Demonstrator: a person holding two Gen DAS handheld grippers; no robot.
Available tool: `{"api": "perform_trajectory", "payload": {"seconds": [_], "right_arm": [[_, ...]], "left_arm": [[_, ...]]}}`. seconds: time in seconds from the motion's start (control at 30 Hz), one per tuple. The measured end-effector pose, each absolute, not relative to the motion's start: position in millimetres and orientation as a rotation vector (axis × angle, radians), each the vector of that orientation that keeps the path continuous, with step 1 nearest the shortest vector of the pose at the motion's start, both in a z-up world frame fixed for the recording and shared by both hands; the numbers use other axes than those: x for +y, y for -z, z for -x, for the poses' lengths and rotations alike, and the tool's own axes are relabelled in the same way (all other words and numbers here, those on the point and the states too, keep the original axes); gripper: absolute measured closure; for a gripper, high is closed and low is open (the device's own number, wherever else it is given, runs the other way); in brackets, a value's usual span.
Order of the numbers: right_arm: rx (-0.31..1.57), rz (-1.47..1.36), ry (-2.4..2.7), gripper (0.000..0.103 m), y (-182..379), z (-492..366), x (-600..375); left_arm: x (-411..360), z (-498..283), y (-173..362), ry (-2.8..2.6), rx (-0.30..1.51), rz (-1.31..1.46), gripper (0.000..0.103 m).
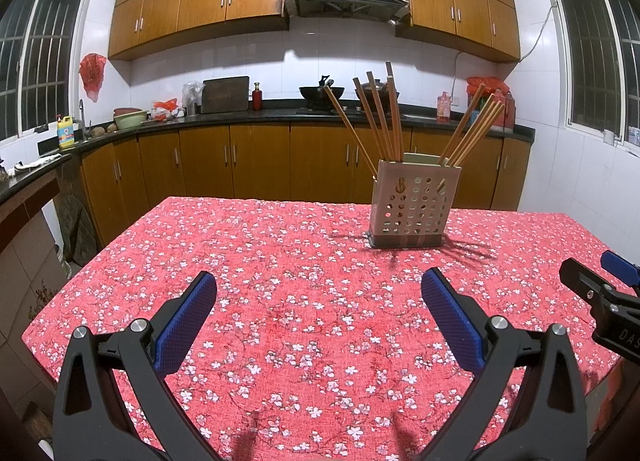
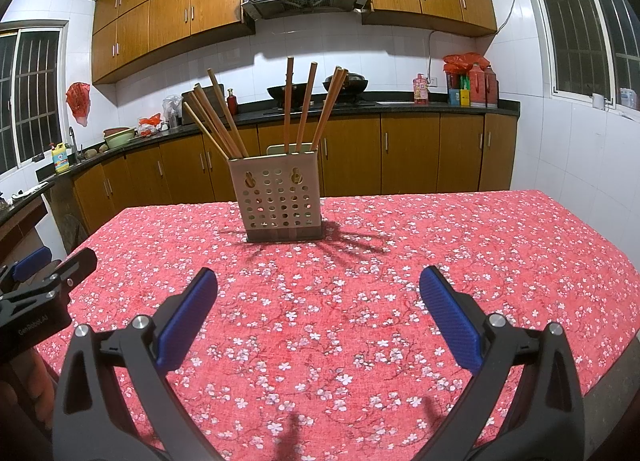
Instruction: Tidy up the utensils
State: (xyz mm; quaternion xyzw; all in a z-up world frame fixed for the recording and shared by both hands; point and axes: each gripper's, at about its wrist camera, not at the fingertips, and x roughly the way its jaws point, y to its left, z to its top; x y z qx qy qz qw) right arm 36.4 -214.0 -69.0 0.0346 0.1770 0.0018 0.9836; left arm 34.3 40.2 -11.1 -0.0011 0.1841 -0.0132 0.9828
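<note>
A beige perforated utensil holder stands upright on the red floral tablecloth. Several wooden chopsticks lean out of its two compartments, one bunch on each side. My left gripper is open over the cloth, well short of the holder, with nothing between its blue pads. My right gripper is open too, nearer the table's front, and empty. Each gripper shows at the other view's edge: the right gripper and the left gripper.
The table's edges drop off on the left and right. Beyond it runs a dark kitchen counter with woks, bottles and bowls, wooden cabinets above and below, and barred windows on both walls.
</note>
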Motion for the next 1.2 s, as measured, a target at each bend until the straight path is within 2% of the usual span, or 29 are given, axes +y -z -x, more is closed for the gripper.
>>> {"api": "perform_trajectory", "payload": {"seconds": [1.2], "right_arm": [[0.359, -0.069, -0.008, 0.004, 71.0, -34.8, -213.7]], "left_arm": [[43.0, -34.6, 16.5, 0.021, 0.375, -0.003, 0.002]]}}
